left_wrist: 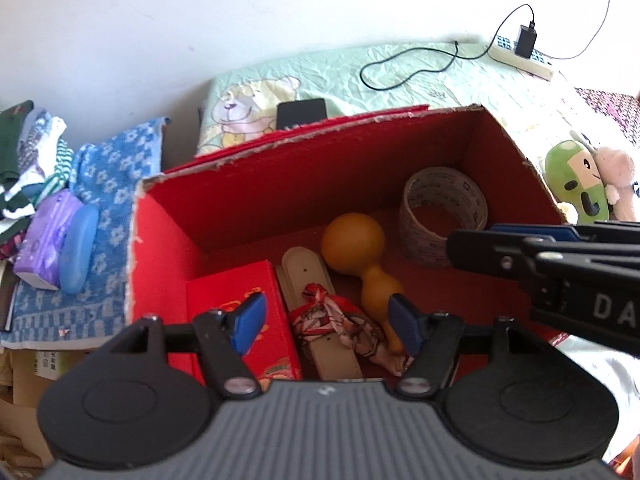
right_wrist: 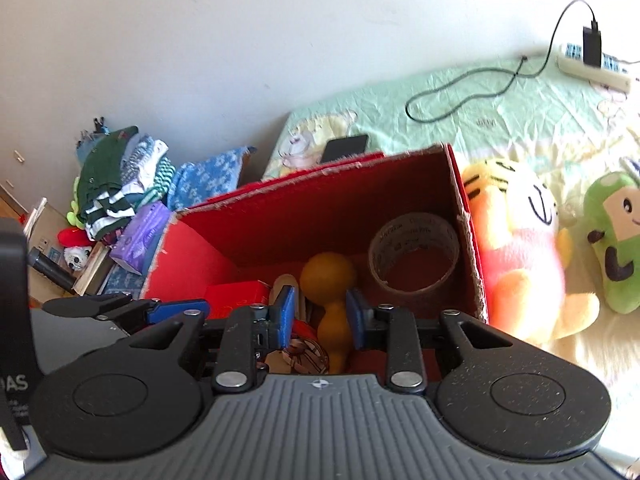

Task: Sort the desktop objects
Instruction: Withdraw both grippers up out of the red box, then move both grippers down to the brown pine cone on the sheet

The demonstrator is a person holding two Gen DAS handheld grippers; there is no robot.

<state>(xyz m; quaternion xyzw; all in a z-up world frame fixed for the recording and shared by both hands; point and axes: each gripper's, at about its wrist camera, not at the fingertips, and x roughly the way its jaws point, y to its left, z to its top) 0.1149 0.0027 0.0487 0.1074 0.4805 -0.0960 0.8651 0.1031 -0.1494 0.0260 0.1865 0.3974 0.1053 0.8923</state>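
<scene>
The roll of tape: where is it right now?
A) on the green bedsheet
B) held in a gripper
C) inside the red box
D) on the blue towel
C: the roll of tape sits on the floor of the red box, beside the gourd.

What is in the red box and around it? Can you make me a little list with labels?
container: red cardboard box, open top
inside: tape roll, gourd, small red box, belt, patterned cloth
beside box: orange plush, green plush
behind box: phone
left gripper: open, empty
right gripper: empty
</scene>
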